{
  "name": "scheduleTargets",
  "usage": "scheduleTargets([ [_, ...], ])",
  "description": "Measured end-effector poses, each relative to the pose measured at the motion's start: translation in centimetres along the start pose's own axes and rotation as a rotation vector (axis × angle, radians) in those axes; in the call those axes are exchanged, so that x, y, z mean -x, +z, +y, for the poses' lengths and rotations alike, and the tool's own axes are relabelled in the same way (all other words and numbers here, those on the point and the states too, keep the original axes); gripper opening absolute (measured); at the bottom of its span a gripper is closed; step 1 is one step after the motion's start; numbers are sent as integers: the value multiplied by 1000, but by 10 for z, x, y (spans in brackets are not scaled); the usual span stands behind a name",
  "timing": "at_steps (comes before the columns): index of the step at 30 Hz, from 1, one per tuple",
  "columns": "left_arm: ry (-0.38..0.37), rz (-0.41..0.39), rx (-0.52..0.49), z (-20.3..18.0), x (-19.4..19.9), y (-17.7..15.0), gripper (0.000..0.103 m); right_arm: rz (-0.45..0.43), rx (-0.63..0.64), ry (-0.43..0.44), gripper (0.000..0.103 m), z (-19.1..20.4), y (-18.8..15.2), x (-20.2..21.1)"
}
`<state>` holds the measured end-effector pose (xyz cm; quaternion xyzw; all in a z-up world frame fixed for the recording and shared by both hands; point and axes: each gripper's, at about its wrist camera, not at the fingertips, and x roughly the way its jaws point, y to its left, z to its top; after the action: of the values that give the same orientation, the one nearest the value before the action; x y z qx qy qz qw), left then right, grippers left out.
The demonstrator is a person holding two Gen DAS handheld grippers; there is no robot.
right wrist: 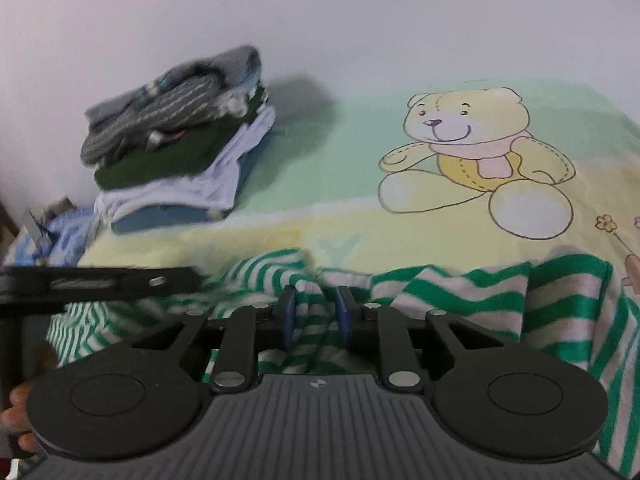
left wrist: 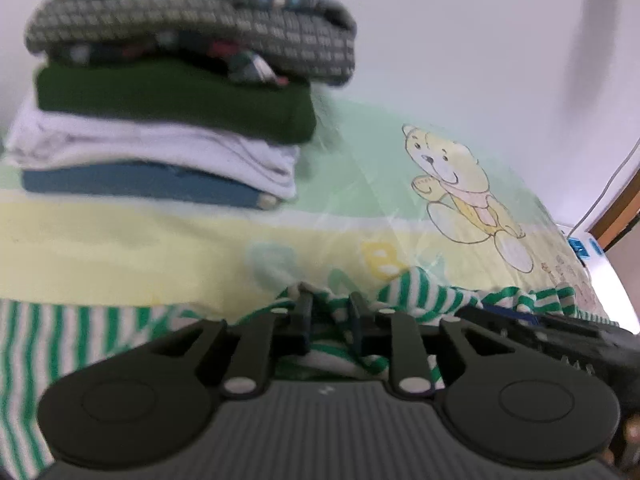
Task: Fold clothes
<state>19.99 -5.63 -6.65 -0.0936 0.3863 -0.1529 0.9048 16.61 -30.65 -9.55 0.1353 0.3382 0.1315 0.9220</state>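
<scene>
Left wrist view: left gripper (left wrist: 330,312) low centre of frame, jaws at a narrow gap with green-and-white striped garment (left wrist: 416,292) bunched between the blue pads (left wrist: 306,314). Whether the pads press on the cloth or only straddle it, cannot tell; cloth rises in a ridge between them. Striped fabric also spreads flat at lower left. Right gripper body shows at lower right edge, close beside.

Right wrist view: right gripper (right wrist: 314,308) low centre, jaws also narrow, a fold of the same striped garment (right wrist: 460,296) between the pads; grip or mere contact, cannot tell. Garment runs across the lower half of frame, crumpled, right part draped higher. Left gripper arm crosses at mid left, a hand (right wrist: 18,420) at bottom left corner.

Garment lies on the bedsheet (right wrist: 320,184) with a teddy bear print (right wrist: 476,160) at right centre. Stack of folded clothes (right wrist: 180,140) upper left, against the wall (right wrist: 360,20).

Task stage, judged: fold in progress, both grippers working one bunched edge.

Risks:
- thin pinch on a wrinkled ridge; cloth may slip out if pulled
- pads may catch two layers, so the fold drags the underside with it
- grippers are very near each other; could collide
- garment is crumpled, fold may come out uneven
- stack looks tilted in the right view; a nudge could topple it
</scene>
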Motion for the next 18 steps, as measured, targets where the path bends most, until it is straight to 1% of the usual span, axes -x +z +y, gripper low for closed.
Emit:
scheduleTargets([
  [2, 40, -43, -40, -1, 24, -5, 26, -18, -5, -4, 25, -3, 1, 7],
  [4, 93, -95, -94, -2, 52, -12, 37, -58, 9, 0, 27, 3, -1, 24],
  [5, 93, -90, -96, -1, 60, -18, 42, -90, 27, 14, 28, 8, -3, 32],
  [7, 92, -78, -102, 2, 74, -30, 42, -103, 77, 67, 29, 18, -10, 44],
  [9, 88, -54, -99, 5, 83, -42, 42, -45, 98, 115, 29, 26, -17, 40],
  [11, 83, -14, -102, 5, 82, -55, 42, -14, 80, 107, 28, 26, -19, 28],
  [12, 94, -3, -113, 3, 80, -61, 42, -5, 69, 96, 26, 24, -19, 21],
  [13, 106, 8, -123, 1, 78, -67, 42, 4, 58, 85, 16, 22, -19, 15],
  [14, 110, 14, -128, 0, 76, -72, 42, 13, 46, 75, 14, 20, -19, 8],
  [16, 116, 25, -140, -3, 74, -83, 43, 18, -5, 76, 16, 18, -13, 9],
  [17, 122, 19, -153, -5, 75, -88, 45, 10, -5, 83, 22, 20, -11, 14],
  [18, 128, 14, -165, -7, 77, -94, 49, 2, -3, 90, 24, 22, -10, 18],
])
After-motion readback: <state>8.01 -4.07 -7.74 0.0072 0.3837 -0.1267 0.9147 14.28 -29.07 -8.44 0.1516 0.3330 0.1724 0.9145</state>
